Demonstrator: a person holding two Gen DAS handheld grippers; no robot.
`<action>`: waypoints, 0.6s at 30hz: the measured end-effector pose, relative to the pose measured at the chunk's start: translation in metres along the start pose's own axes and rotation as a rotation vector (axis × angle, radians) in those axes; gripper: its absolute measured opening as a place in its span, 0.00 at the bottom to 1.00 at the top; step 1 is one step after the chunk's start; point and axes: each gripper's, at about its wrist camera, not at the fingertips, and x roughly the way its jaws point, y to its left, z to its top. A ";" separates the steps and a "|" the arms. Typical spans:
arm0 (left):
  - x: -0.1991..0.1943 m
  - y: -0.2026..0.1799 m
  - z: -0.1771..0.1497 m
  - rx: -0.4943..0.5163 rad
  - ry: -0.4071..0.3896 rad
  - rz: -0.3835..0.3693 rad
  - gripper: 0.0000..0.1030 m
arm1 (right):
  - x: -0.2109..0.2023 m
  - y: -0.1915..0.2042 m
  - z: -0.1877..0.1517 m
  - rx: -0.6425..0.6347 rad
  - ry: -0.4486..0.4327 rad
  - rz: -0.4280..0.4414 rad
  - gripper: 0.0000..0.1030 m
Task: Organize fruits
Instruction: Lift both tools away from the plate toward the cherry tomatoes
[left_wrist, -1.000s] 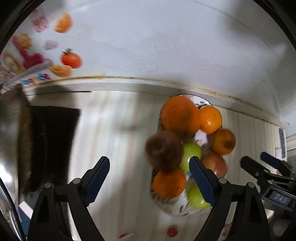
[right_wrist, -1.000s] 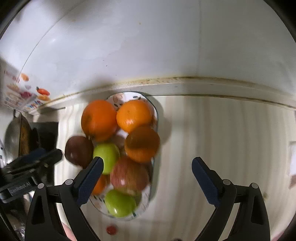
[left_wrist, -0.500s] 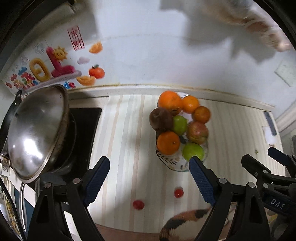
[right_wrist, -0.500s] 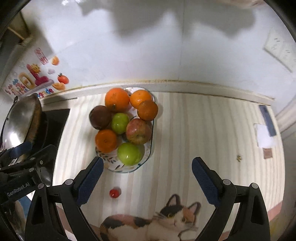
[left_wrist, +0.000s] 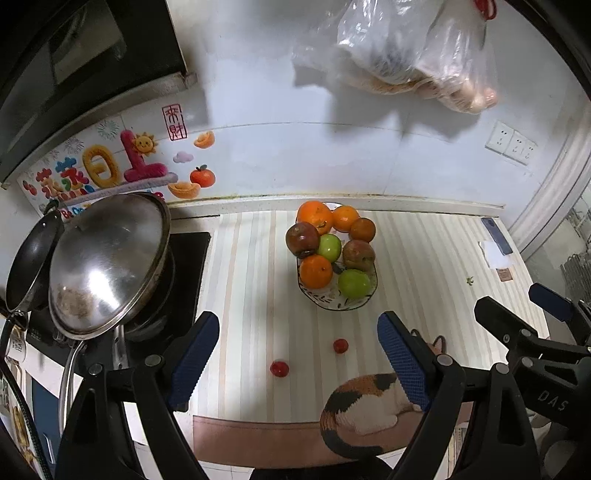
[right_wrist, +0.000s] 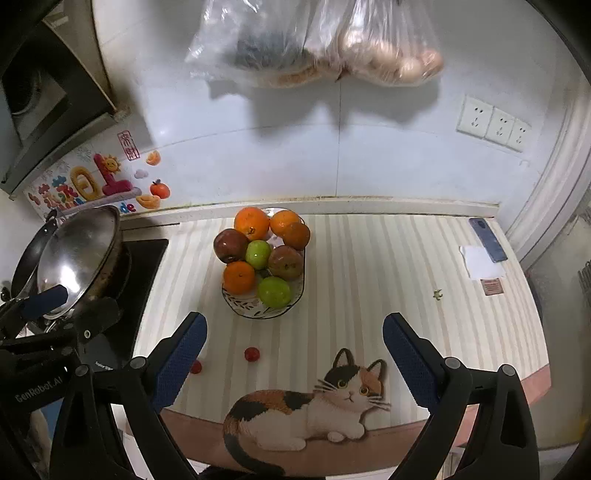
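Fruit bowl (right_wrist: 236, 309): patterned ceramic, oval, standing on the striped counter mat (right_wrist: 369, 266) close to the back wall. Contents, heaped: four oranges, with the largest orange (right_wrist: 251, 223) at the rear; two green apples, the nearer green apple (right_wrist: 274, 291) at the front rim; one red apple (right_wrist: 285, 261) at the right; one dark, bruised-looking apple (right_wrist: 230, 245) at the left.

Loose items: two small red fruits on the mat in front of the bowl, well apart from it; one cherry tomato (right_wrist: 252, 354) and a second tomato (left_wrist: 279, 368) just to its left.

Left gripper (left_wrist: 297, 363): held above the front edge of the counter, jaws spread wide, nothing between them.

Right gripper (right_wrist: 293, 360): likewise held high over the cat picture (right_wrist: 310, 406) on the mat, jaws spread wide and bare.

Surroundings: steel wok lid (left_wrist: 105, 258) tilted on the hob at the left; plastic bags (right_wrist: 314, 40) hanging on the wall above; wall sockets (right_wrist: 493, 127) at the right; a phone (right_wrist: 487, 239) lying by the right edge of the counter.
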 end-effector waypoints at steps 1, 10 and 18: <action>-0.004 0.000 -0.002 -0.004 -0.003 -0.003 0.85 | -0.005 0.000 -0.002 0.004 -0.003 0.006 0.95; -0.015 -0.004 -0.004 -0.022 -0.039 -0.001 0.85 | -0.021 -0.007 -0.005 0.029 -0.045 0.044 0.95; 0.051 0.009 -0.015 -0.081 0.081 0.047 0.99 | 0.057 -0.062 -0.018 0.146 0.146 0.062 0.95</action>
